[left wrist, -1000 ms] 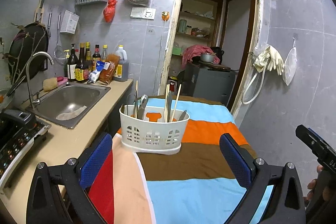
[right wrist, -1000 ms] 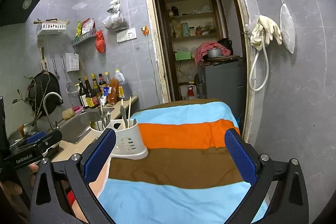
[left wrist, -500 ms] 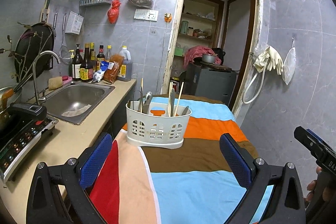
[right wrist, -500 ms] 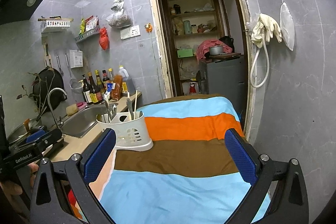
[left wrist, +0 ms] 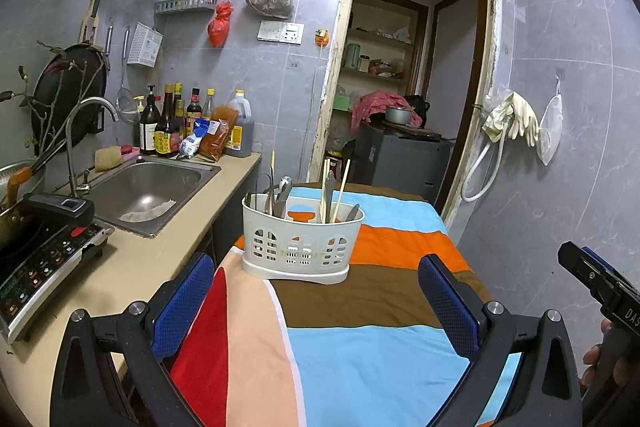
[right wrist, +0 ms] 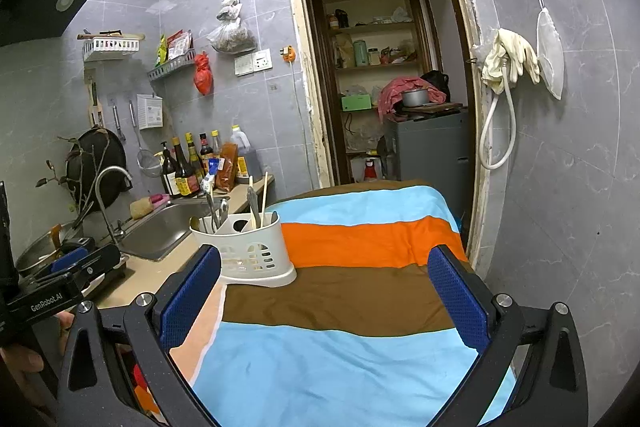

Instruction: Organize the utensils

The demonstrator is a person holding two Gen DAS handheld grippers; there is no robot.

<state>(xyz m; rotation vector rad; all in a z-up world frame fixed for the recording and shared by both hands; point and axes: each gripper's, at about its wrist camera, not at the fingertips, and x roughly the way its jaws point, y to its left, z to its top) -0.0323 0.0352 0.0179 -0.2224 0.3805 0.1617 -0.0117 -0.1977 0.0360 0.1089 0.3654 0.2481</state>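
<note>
The white utensil caddy [left wrist: 302,245] stands upright on the striped cloth [left wrist: 360,339] covering the table, near its left edge beside the sink [left wrist: 148,191], with chopsticks [left wrist: 342,189] and metal cutlery [left wrist: 282,193] upright in its compartments. The left gripper [left wrist: 316,311] and right gripper [right wrist: 324,299] are both spread wide and empty, short of the caddy. In the right wrist view the left gripper's body reads "GenRobot.AI" [right wrist: 47,302]; bottle labels are too small to read.

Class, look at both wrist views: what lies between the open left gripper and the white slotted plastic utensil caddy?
Only bare striped cloth, seen in the left wrist view, separates the left gripper from the white plastic utensil caddy.
</note>
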